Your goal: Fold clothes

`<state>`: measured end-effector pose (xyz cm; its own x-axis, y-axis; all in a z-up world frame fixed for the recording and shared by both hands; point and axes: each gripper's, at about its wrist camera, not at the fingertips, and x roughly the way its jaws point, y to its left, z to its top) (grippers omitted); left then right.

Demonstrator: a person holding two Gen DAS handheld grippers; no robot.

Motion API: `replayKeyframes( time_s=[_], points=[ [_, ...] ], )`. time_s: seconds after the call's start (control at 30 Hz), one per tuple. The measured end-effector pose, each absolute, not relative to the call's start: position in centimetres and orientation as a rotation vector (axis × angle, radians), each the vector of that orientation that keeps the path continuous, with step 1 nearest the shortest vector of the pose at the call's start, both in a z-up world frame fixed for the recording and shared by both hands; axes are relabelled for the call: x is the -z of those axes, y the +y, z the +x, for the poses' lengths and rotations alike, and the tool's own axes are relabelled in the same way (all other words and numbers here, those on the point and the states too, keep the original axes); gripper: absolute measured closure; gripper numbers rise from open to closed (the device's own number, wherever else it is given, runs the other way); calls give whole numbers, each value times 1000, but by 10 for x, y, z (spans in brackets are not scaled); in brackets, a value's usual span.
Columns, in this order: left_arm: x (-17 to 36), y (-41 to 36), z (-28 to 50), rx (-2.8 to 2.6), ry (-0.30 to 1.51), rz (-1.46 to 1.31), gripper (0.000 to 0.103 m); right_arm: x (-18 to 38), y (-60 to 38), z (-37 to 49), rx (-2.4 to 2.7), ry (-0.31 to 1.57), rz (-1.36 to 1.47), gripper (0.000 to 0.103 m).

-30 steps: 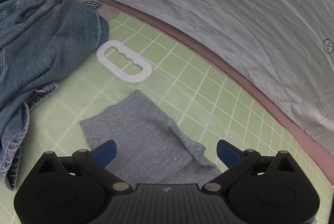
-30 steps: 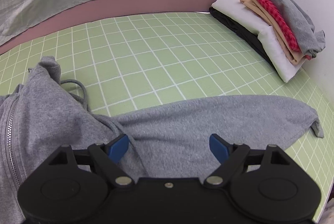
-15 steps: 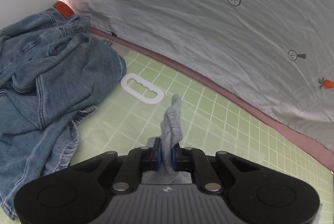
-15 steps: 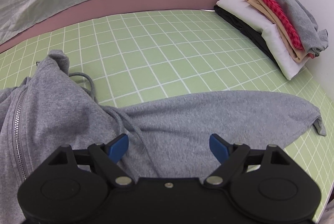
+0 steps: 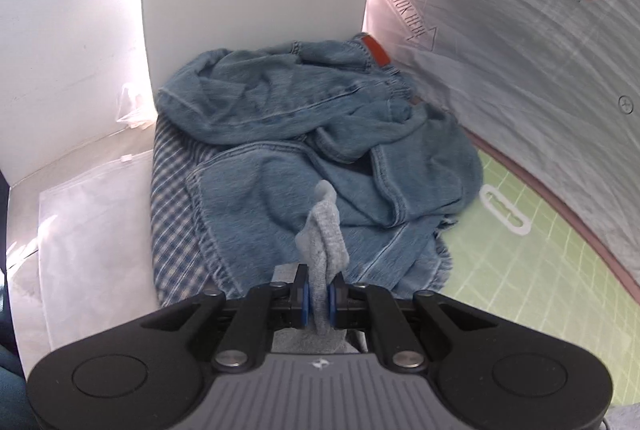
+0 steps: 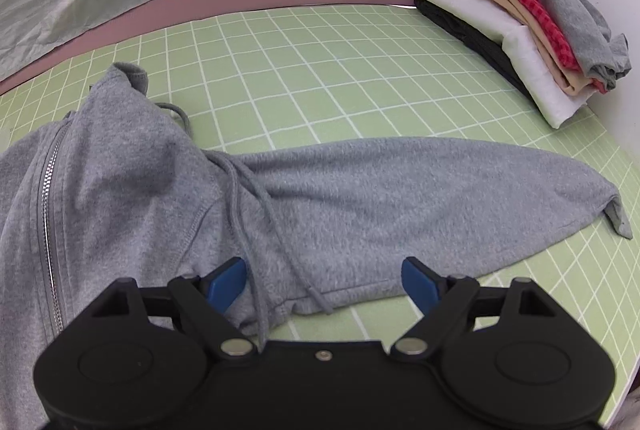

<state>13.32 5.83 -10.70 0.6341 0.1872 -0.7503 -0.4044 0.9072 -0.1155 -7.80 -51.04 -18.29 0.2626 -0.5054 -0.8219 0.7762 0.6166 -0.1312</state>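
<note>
The left gripper (image 5: 318,300) pinches a bunched hoodie (image 6: 280,197) sleeve above the jeans (image 5: 320,149) while the right gripper (image 6: 322,280) gapes over the hoodie on the mat (image 6: 320,69), so pulling could skew it.

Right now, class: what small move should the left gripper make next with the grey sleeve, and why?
Probably carry the sleeve across onto the hoodie: the left gripper is shut on its end, lifted over the jeans, while the hoodie lies flat.
</note>
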Motion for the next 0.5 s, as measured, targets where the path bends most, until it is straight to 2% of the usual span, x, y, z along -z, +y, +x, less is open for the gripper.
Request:
replayKeyframes(
  time_s=[0.1, 0.2, 0.33, 0.47, 0.5],
  points=[
    [122, 57, 130, -369, 898, -286, 92, 185, -510, -84, 889, 964, 350, 17],
    [122, 48, 127, -378, 922, -269, 87, 185, -509, -88, 890, 957, 362, 17],
    [105, 28, 127, -366, 869, -272, 71, 181, -508, -89, 888, 944, 362, 17],
    [93, -9, 132, -237, 826, -233, 61, 180, -507, -90, 888, 942, 366, 17],
    [95, -25, 136, -142, 838, -203, 55, 180, -507, -90, 889, 943, 367, 17]
  ],
)
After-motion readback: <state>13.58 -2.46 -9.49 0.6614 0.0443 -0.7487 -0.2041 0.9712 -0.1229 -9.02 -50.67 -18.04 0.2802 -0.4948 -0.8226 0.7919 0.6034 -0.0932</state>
